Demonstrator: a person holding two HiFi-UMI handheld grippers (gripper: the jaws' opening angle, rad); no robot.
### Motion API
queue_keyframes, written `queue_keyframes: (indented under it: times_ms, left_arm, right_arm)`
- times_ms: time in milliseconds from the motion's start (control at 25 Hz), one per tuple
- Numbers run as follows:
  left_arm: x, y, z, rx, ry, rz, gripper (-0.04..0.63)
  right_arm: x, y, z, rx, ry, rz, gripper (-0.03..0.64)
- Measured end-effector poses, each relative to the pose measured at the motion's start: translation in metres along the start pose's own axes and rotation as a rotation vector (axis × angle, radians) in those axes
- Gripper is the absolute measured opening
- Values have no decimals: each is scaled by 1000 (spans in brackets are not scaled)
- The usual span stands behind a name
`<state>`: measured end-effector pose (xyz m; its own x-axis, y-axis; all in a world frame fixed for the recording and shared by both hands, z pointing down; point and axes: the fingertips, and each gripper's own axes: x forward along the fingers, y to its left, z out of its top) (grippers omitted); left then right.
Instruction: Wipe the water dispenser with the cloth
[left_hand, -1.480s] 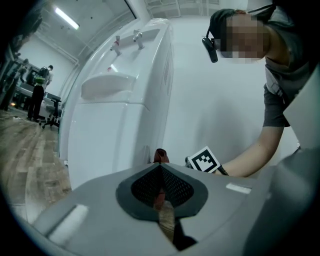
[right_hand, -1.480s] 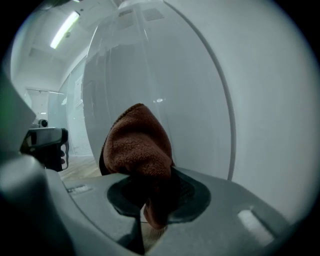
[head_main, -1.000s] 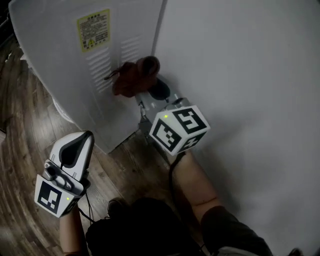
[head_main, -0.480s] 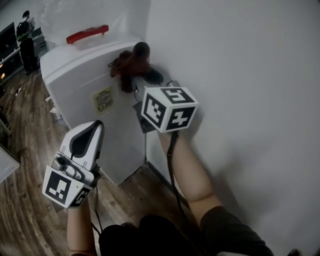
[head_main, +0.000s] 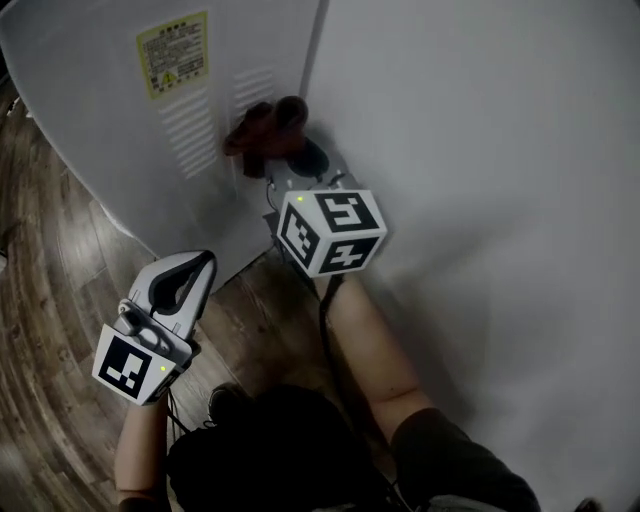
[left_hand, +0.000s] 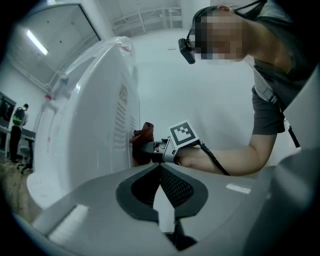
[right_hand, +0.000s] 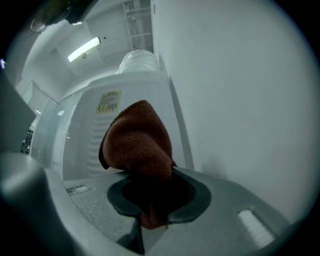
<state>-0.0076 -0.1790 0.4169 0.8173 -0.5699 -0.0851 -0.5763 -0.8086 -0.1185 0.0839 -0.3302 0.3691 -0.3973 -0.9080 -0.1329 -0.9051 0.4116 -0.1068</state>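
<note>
The white water dispenser (head_main: 120, 150) stands against a white wall, its vented side panel with a yellow label (head_main: 172, 53) facing me. A rust-brown cloth (head_main: 262, 131) is pressed on that panel near the rear edge, beside the vent slots. My right gripper (head_main: 285, 150) is shut on the cloth (right_hand: 137, 145), which bulges out of its jaws. My left gripper (head_main: 180, 283) hangs low by the floor, away from the dispenser, jaws shut with nothing in them. The left gripper view shows the dispenser (left_hand: 85, 115), the cloth (left_hand: 144, 137) and the right gripper (left_hand: 150, 148).
A white wall (head_main: 480, 160) runs close along the dispenser's right. Dark wood-plank floor (head_main: 50, 300) lies to the left and below. A person stands far off at the left in the left gripper view (left_hand: 18, 120).
The head view swung up and back down. The cloth went up near the dispenser's top edge half a second ago and is now down by the vent slots again. The left gripper stayed low.
</note>
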Motion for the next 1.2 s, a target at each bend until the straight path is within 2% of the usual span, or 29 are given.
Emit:
queue_keyframes:
  times_ms: [200,440,600,720,920,1080,1200]
  left_arm:
    - [-18,-19,-88,-101,86,-23,17]
    - [-26,-26,-177,-179,194,-42,17]
    - [-30,-25,-218,-220,245,-43,17]
    - [-32,-26,-234,-246,268,-37,17]
    - [-28,-26,-238,-247,273,-48,17]
    - [-26,-28,-236,-258,262,-58,17]
    - [-23,-30,-216,-281,252,-71,17]
  right_arm:
    - [-22,-15,-116,41,166,-67,66]
    - [-38,-37,-243,29,377,-152,66]
    - [-51,-43,-327,58,530,-182,66]
    - [-64,-44,-380,80,629,-188,66]
    - [-70,-48,-406,114,661,-197,66]
    - [-73,-41,-403,142,649,-188,66]
    - [-72,-36,-380,143,615,-188,66]
